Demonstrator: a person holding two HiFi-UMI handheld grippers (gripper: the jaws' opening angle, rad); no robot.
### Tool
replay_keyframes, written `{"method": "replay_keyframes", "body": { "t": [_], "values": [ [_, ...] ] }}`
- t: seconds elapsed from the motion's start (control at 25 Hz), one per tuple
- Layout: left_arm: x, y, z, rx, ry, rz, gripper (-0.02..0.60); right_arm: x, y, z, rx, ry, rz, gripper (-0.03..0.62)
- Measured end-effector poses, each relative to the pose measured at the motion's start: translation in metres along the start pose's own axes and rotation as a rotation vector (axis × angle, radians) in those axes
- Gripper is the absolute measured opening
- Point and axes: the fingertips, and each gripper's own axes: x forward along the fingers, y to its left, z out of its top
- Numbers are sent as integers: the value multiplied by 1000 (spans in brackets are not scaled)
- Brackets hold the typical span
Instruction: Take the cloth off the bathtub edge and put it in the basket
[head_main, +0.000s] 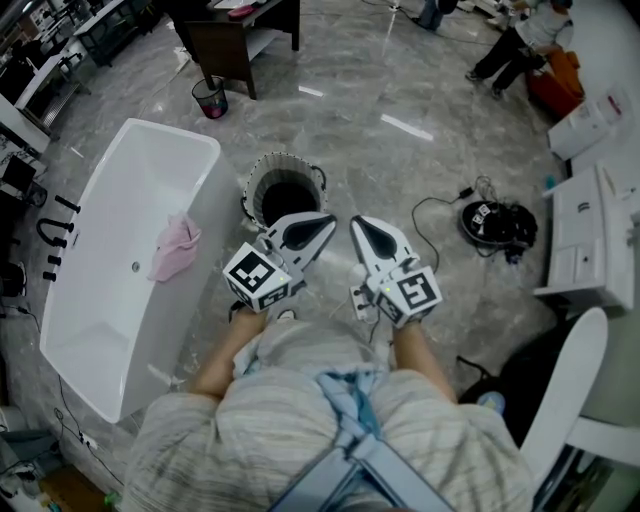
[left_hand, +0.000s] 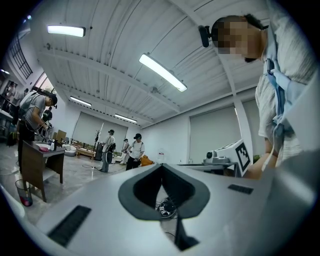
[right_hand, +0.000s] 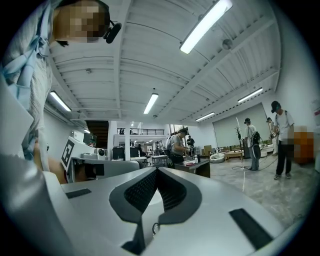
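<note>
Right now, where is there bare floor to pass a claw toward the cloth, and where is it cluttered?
Bare floor lies beyond the basket, up to the bin and desk, and between basket and device. The tub is bare inside, beside the cloth. Crowded: the right side, with cabinet and chair.

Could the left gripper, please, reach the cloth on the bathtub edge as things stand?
Probably yes: nothing stands between the left gripper and the cloth, though its shut jaws must open first.
</note>
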Motion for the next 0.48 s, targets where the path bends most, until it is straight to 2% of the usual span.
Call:
{"method": "replay_keyframes", "body": {
  "t": [0.48],
  "values": [
    [-10,26,7,12,-13,30,3,29,6,5,-17,4,44,2]
  ]
}}
